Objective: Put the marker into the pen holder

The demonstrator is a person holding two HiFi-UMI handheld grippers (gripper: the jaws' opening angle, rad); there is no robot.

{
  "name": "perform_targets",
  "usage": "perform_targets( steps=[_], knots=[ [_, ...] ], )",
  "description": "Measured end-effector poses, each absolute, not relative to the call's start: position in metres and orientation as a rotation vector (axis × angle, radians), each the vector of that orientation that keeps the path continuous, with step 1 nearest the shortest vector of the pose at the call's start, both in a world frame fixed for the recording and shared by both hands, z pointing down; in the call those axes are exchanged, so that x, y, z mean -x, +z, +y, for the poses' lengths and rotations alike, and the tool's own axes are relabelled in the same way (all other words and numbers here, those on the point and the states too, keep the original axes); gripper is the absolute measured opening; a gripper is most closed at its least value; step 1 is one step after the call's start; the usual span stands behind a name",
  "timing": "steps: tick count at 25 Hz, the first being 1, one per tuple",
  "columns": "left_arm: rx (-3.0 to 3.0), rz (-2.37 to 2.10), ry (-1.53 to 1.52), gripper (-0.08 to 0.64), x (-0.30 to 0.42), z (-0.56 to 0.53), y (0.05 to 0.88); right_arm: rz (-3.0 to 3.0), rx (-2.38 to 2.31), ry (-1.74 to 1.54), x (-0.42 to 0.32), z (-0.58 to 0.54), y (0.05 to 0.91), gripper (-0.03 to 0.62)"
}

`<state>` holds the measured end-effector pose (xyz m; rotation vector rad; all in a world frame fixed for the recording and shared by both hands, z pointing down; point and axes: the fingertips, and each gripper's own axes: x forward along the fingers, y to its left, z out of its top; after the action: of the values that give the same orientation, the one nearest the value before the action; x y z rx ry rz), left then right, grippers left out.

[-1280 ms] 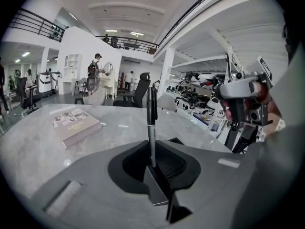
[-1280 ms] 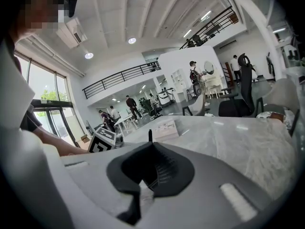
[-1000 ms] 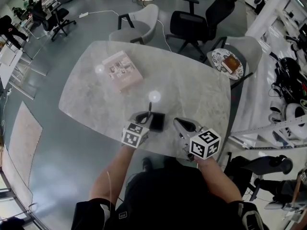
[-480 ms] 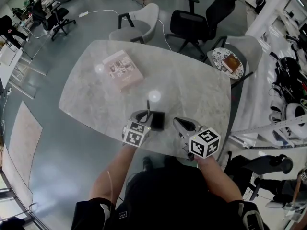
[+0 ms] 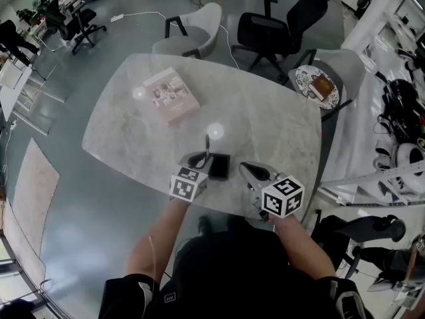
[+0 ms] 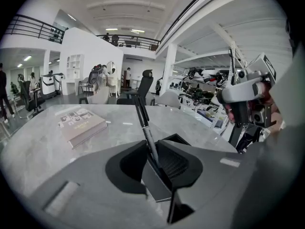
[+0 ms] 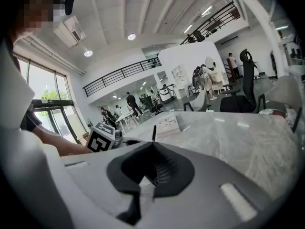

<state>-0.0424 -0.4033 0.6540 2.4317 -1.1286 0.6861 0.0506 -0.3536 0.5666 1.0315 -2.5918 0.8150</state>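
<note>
Marker (image 6: 144,128) gripped in left tongs (image 6: 153,159), tilted, just beside pen holder (image 5: 218,167) | right tongs (image 7: 153,149) closed, empty

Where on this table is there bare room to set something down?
The right half of the table, beyond the right gripper, is bare, as is the stretch between the book and the pen holder. The near edge is crowded: the left gripper with the marker, holder and right gripper cluster together.
</note>
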Motion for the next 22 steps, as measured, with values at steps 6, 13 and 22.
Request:
perform_targets(
  steps=[6, 13, 22],
  knots=[
    [-2.425, -1.157, 0.711, 0.075, 0.045, -0.395, 0.654, -2.589, -1.028, 0.818, -0.050, -0.353, 0.569, 0.003],
    [-2.383, -1.169, 0.697, 0.071, 0.052, -0.392, 0.657, -2.585, -1.026, 0.820, -0.052, -0.352, 0.570, 0.003],
    [-2.396, -1.142, 0.742, 0.101, 0.048, -0.394, 0.660, -2.580, -1.028, 0.832, -0.056, -0.347, 0.573, 0.003]
  ],
)
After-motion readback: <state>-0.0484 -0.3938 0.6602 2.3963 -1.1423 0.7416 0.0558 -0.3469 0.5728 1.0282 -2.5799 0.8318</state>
